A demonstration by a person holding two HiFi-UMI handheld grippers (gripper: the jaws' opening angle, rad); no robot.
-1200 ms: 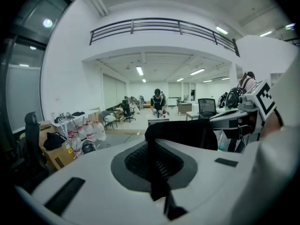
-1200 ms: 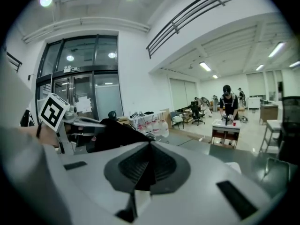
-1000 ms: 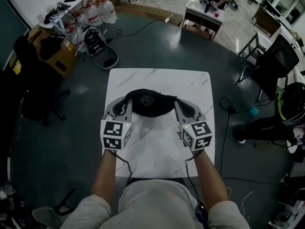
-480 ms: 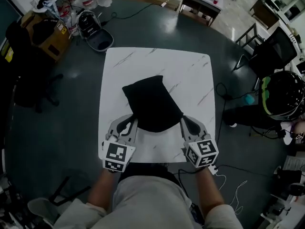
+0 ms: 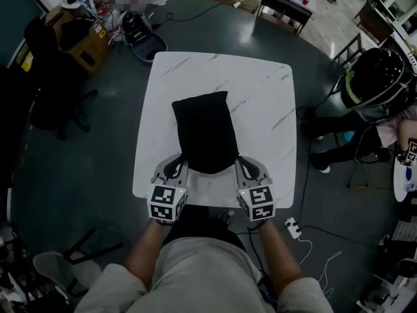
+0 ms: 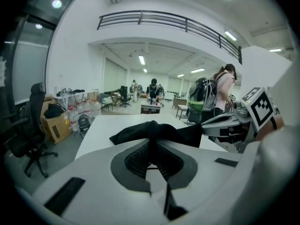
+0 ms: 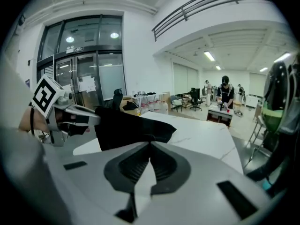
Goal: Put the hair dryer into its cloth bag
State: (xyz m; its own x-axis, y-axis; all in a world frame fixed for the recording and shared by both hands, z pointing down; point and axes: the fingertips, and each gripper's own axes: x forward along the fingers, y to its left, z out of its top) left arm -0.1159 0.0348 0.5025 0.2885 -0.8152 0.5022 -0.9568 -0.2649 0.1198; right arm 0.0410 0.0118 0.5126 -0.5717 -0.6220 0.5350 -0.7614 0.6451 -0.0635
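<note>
At the table's [image 5: 260, 96] six o'clock edge, the left gripper [image 5: 183, 163] and the right gripper [image 5: 237, 163] sit side by side, held on the person's forearms. Each is clenched on the bag [image 5: 205, 129]. The left pinches the bag's near corner at seven o'clock and the right the near corner at five o'clock. In both gripper views the pads meet on a fold of black cloth, with no gap between them. From that pinched edge the bag lies flat on the white marbled top, running towards twelve o'clock and ending about mid-table, its far end square. The dryer cannot be seen. On the floor just off the table at four o'clock lies a power strip [image 5: 292, 227]. At three o'clock a person with a backpack [image 5: 374, 77] bends forward. At eleven o'clock an open case [image 5: 140, 34] rests on the floor beside a cardboard box [image 5: 81, 44], and at one o'clock stands a small desk [image 5: 283, 5].
</note>
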